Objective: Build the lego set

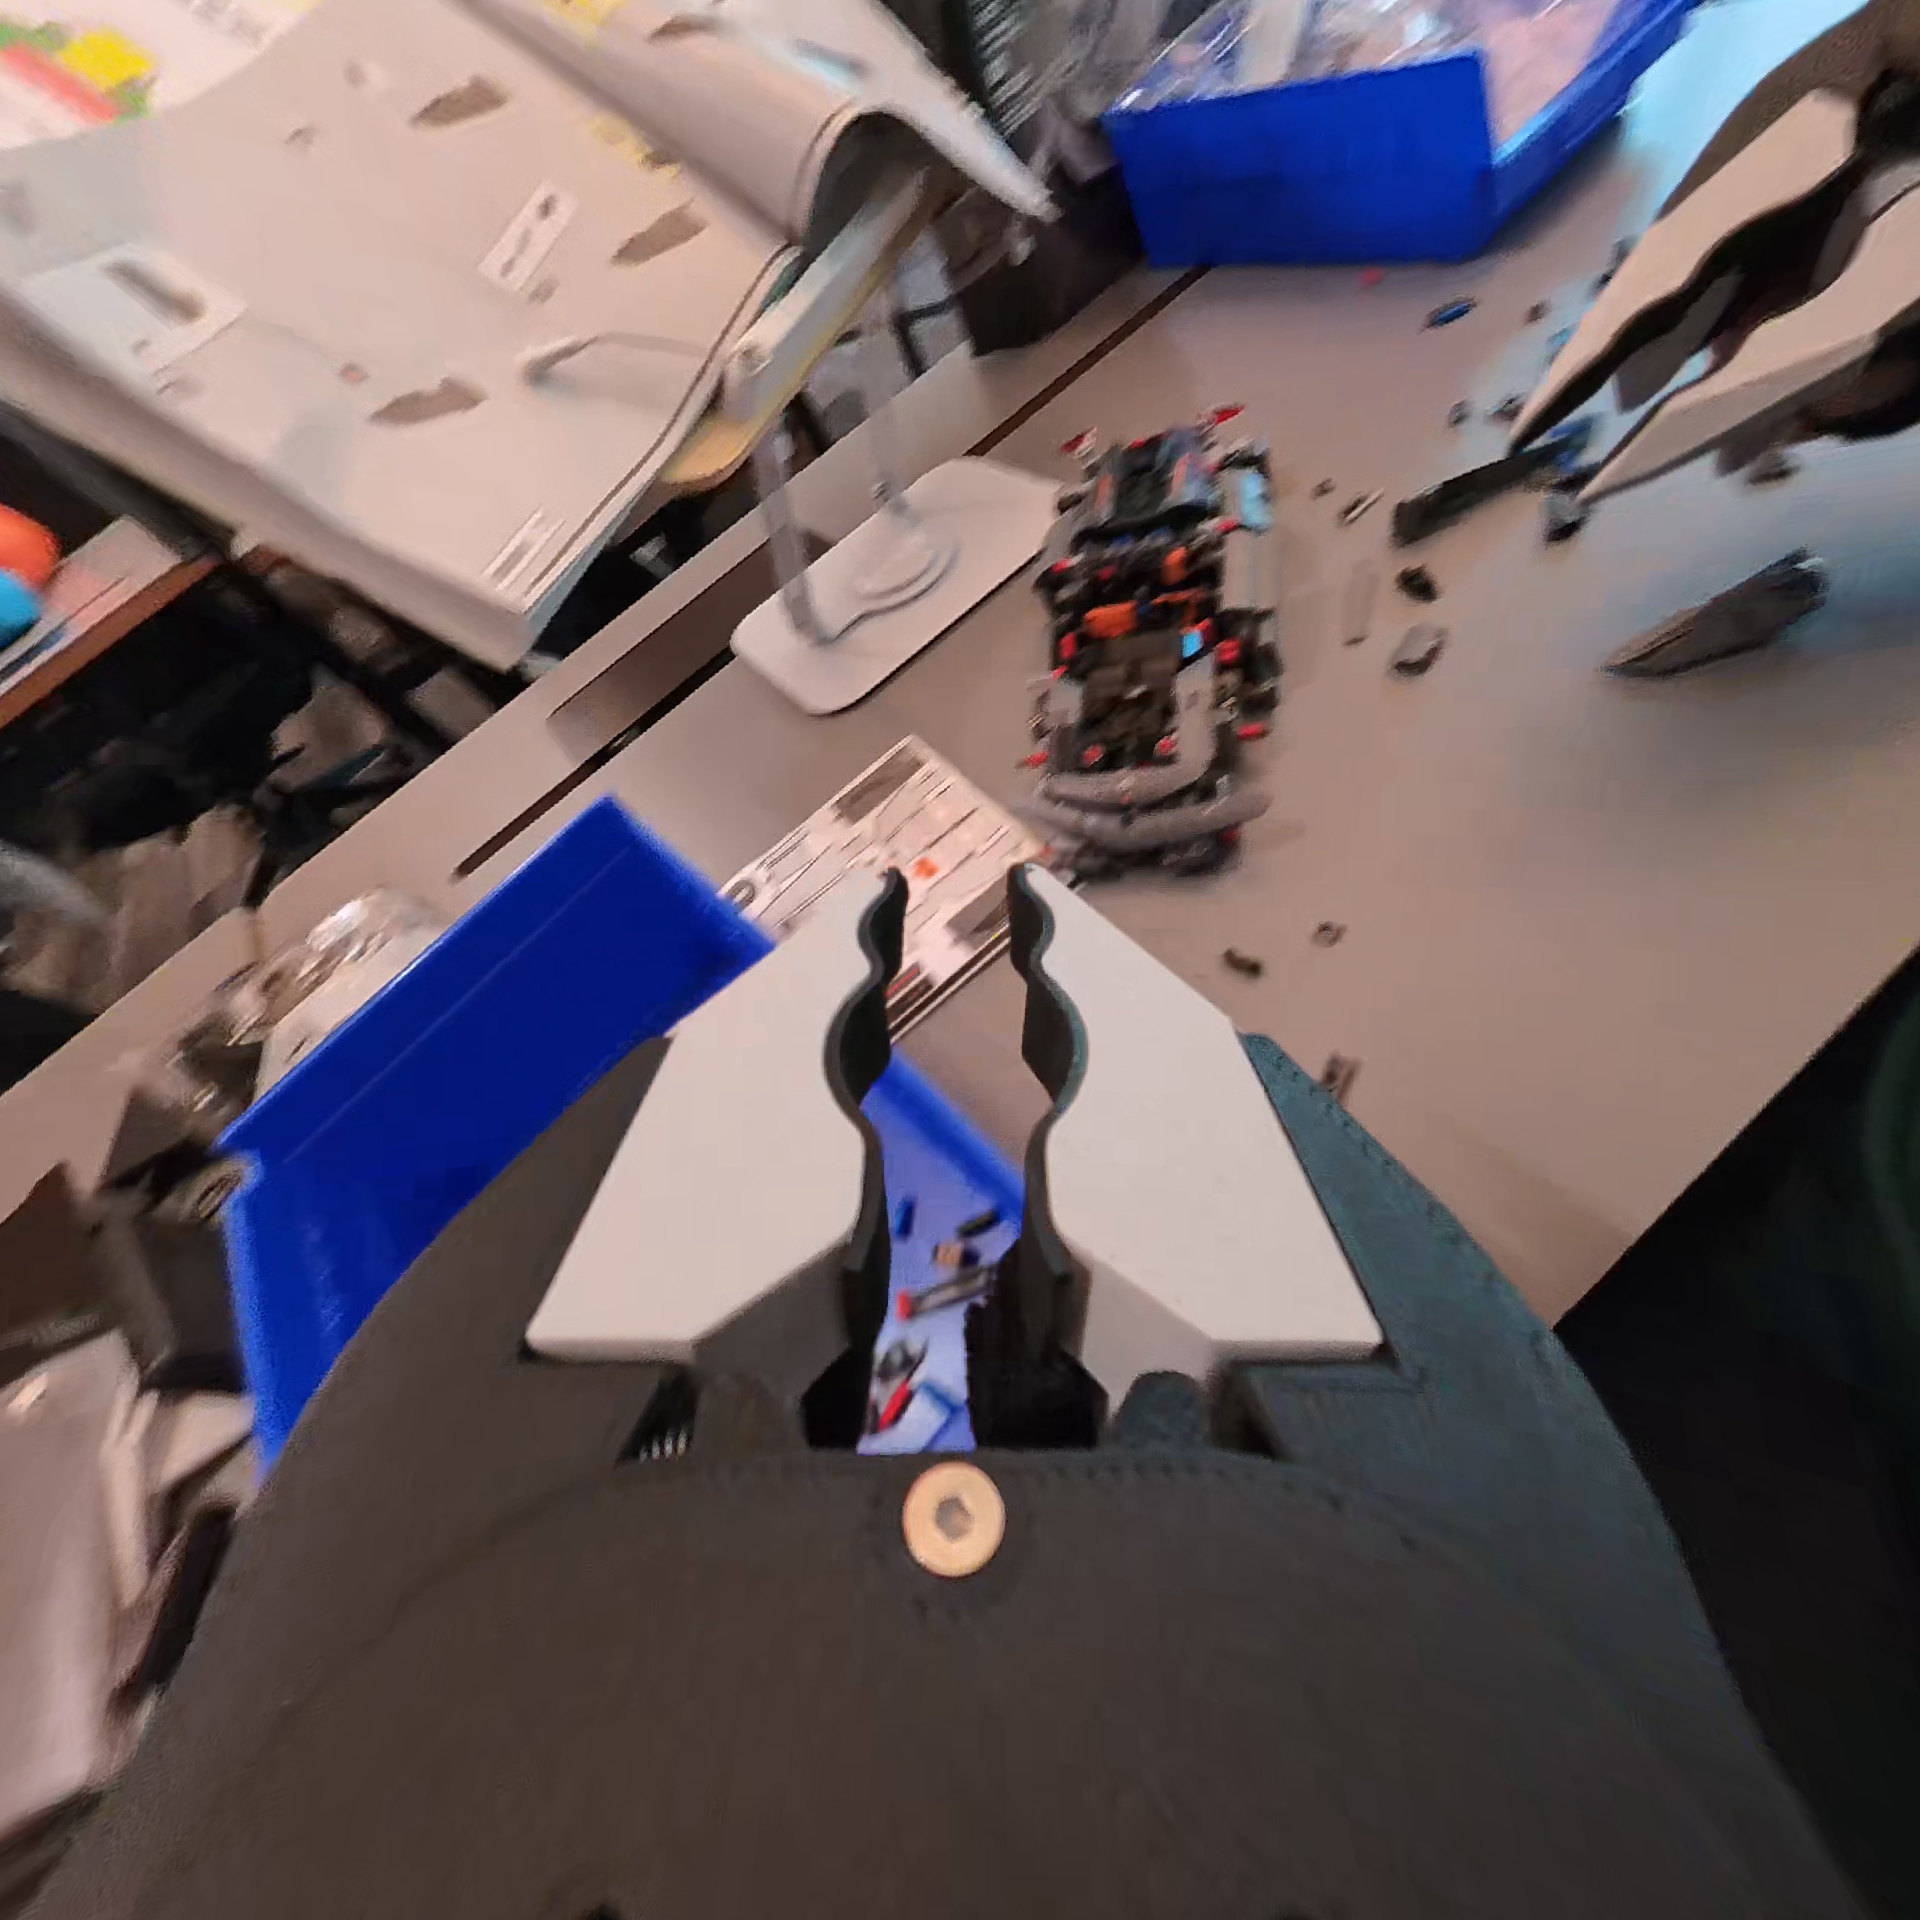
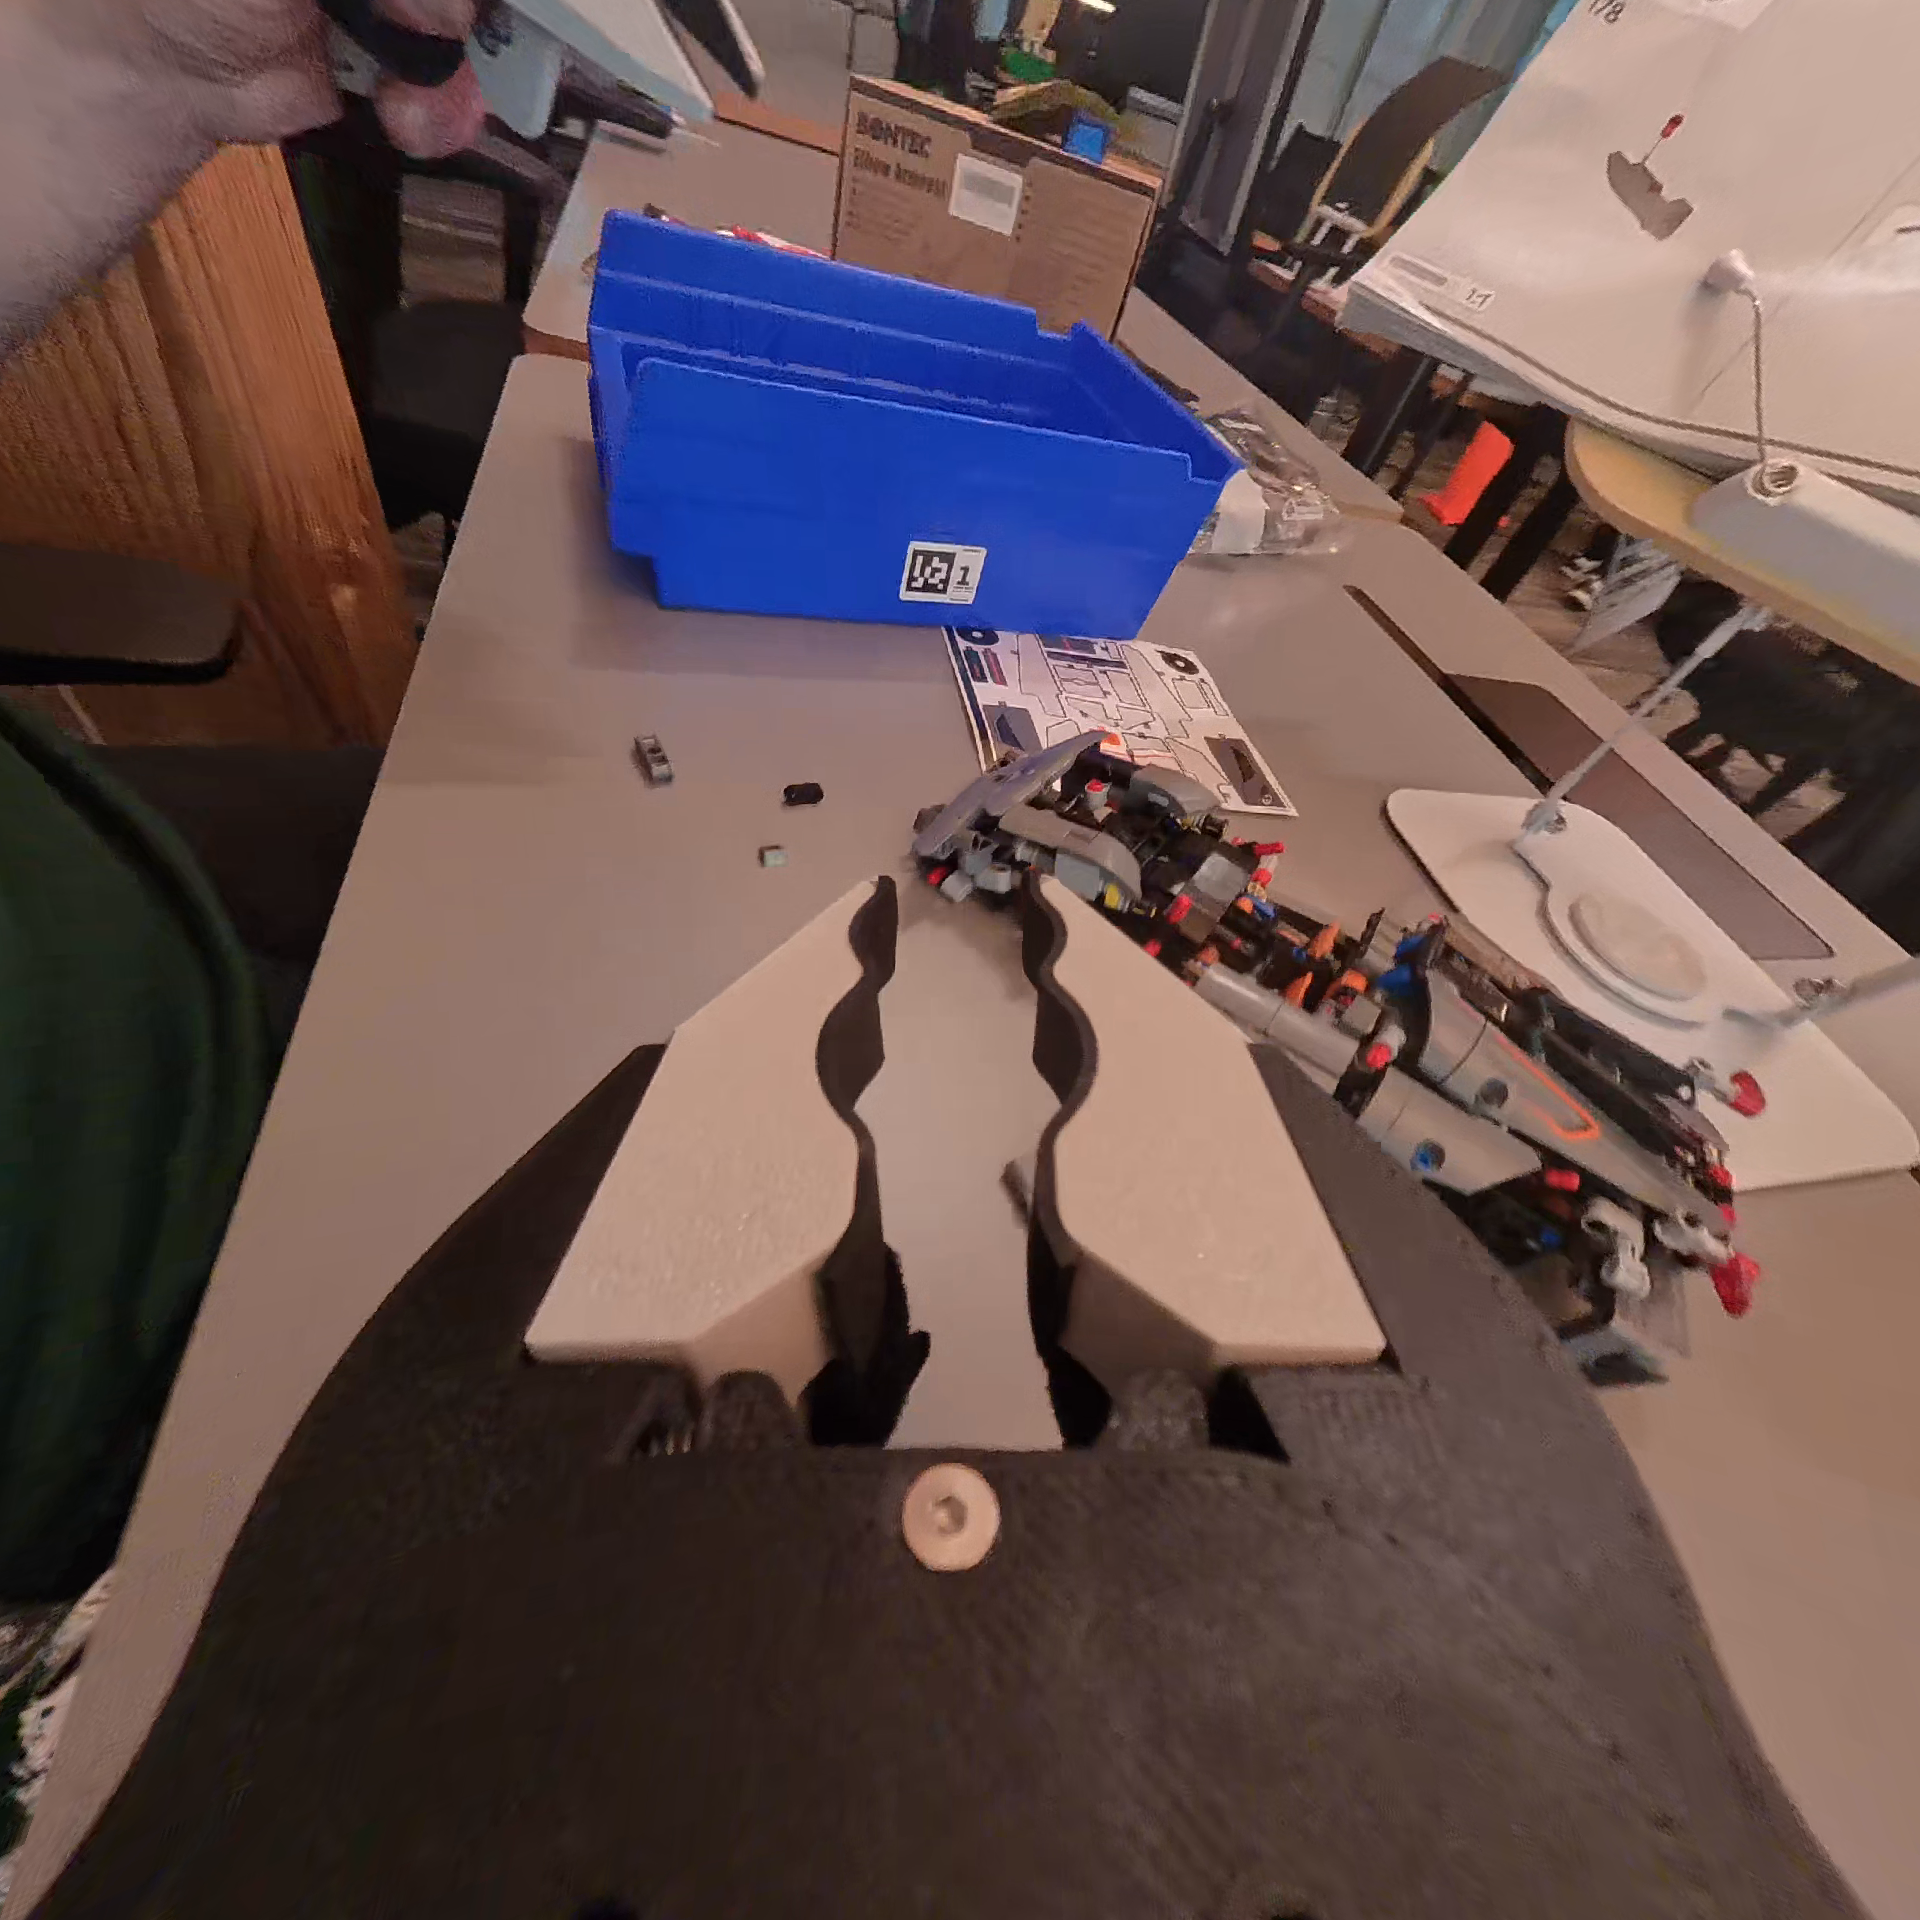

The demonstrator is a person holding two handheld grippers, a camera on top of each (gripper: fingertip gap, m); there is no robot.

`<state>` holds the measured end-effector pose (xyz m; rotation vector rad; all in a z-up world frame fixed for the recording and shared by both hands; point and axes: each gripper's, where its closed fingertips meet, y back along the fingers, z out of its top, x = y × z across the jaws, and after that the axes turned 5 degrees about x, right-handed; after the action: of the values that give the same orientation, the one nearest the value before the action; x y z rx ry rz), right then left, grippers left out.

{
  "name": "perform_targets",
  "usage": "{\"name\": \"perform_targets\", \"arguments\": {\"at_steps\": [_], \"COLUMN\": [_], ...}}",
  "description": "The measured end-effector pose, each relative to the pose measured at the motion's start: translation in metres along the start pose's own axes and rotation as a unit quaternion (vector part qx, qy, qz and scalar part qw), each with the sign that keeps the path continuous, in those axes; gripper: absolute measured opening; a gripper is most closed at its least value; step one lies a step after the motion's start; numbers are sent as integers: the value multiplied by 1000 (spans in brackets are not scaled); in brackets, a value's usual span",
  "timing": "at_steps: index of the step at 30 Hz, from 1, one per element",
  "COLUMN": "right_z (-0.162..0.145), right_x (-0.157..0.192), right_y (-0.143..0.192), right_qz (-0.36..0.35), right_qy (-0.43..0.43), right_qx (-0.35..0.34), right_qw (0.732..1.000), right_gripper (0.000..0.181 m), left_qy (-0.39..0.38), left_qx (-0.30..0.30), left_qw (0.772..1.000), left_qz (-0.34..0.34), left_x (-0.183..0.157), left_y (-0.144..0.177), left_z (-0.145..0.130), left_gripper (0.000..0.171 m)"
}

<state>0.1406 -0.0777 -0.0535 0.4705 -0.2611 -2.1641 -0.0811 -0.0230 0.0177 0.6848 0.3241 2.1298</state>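
Left hand-held gripper point(image 1: 951, 909) parted and empty, poised over the blue bin point(image 1: 488, 1039) at lower left, loose pieces visible between the fingers. Right hand-held gripper point(image 2: 956, 914) likewise parted, holding nothing, low over the bench point(image 2: 582, 935). Half-built lego car point(image 2: 1351, 997) lying right of centre, beside the sticker sheet point(image 2: 1122, 707). Best done by dipping straight into the bin, pinching one piece by its long sides, lifting clear of the rim.

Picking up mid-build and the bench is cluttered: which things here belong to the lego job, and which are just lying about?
Job:
- part-built lego car
- blue bin of parts
- sticker sheet
- loose pieces on the table
- open instruction book
- both open grippers, left gripper, right gripper

Lying about:
- cardboard box
- white stand base
- clear plastic bags
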Motion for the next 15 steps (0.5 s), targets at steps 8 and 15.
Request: {"name": "perform_targets", "arguments": {"at_steps": [8, 15], "right_z": [25, 19], "right_x": [-29, -39], "right_y": [-37, -57], "right_qz": [85, 102], "right_qy": [-35, -41], "right_qx": [-34, -24], "right_qw": [995, 994], "right_gripper": [23, 22], "left_qy": [33, 94], "left_qx": [116, 216], "left_qw": [981, 964], "left_qz": [154, 121], "left_x": [67, 81], "left_y": [57, 57], "left_z": [-62, -123], "left_gripper": [17, 16]}}
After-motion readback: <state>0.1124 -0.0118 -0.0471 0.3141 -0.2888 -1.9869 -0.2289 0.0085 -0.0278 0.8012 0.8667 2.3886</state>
